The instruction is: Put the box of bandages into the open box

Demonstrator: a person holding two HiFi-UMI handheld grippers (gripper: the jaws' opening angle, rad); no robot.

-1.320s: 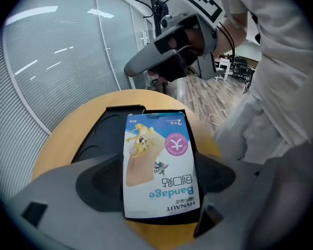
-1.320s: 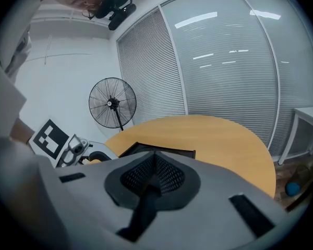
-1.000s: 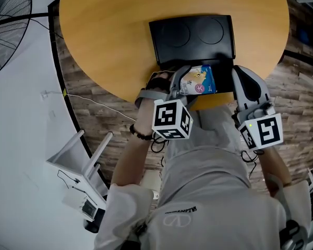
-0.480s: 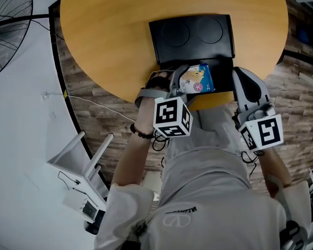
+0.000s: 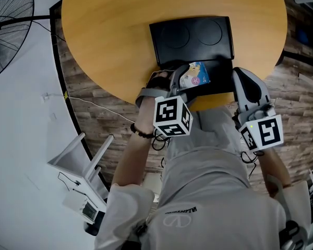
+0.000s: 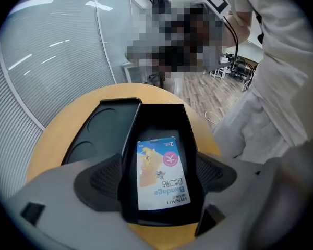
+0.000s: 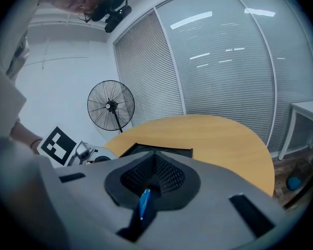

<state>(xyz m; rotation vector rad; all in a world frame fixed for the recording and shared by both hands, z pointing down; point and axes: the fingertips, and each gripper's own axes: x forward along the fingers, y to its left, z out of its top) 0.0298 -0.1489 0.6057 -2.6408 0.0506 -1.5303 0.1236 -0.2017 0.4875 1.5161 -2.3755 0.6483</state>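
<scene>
left gripper (image 6: 159,163), jaws spread, flanks the box of bandages (image 6: 163,176), now deeper in the open box (image 6: 190,132).

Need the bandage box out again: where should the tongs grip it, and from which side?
Take the bandage box across its two long edges, coming down from above. It seems to lie flat, face up, in the black box, whose walls block a sideways approach; dark gaps along both long edges seem to leave room to reach in.
</scene>
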